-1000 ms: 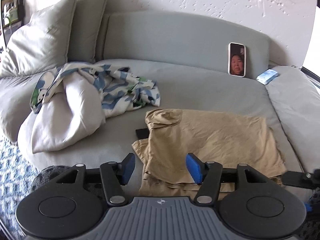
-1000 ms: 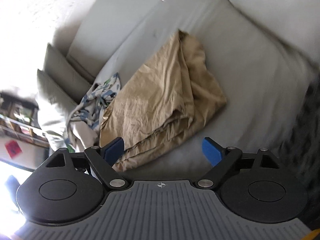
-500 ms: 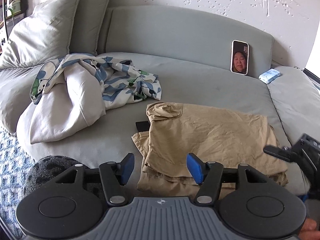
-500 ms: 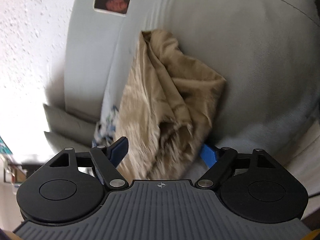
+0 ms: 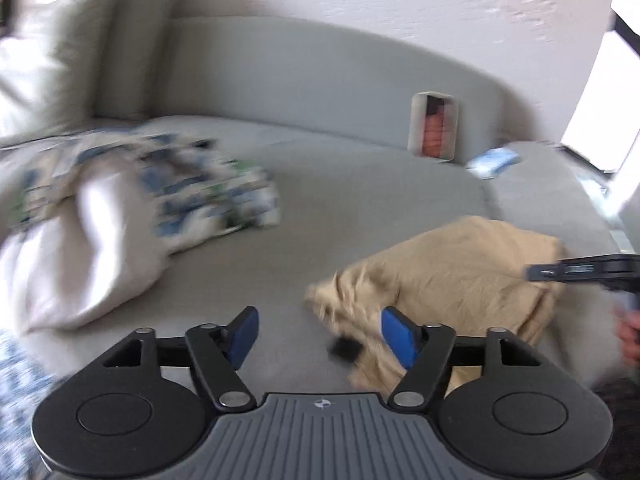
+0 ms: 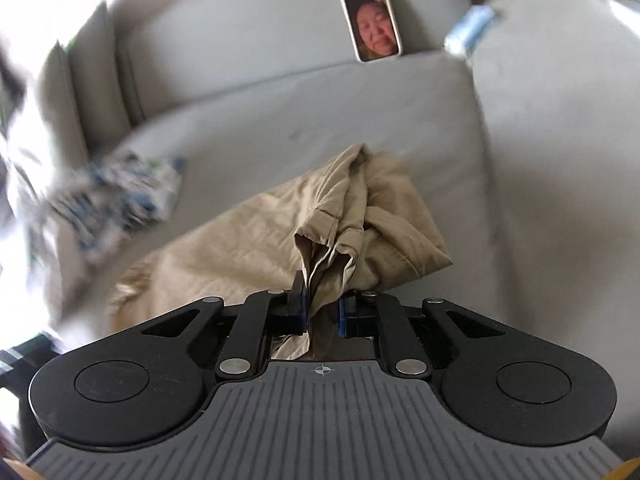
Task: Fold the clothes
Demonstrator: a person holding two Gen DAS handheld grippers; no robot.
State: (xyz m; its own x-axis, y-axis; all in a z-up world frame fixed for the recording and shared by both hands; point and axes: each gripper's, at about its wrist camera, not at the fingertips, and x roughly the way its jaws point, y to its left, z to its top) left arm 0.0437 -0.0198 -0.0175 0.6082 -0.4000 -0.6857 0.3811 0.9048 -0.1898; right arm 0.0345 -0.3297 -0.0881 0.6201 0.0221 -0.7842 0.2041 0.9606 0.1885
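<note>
A tan garment lies bunched on the grey sofa seat. In the right wrist view my right gripper has its jaws closing, pads pressed on a hemmed edge of the tan garment, which rises in folds from the seat. From the left wrist view the right gripper reaches in at the garment's right side. My left gripper hovers at the garment's near left corner, its jaws opening with no cloth pinched between them.
A blue-and-white patterned garment and a white cloth lie at the left. A phone leans on the backrest, a blue packet beside it. A small black object sits by the tan cloth. Cushions stand back left.
The right gripper rolled upright and closed on the tan garment's hem, lifting and bunching it. The left gripper's jaws widened and its view shifted with blur.
</note>
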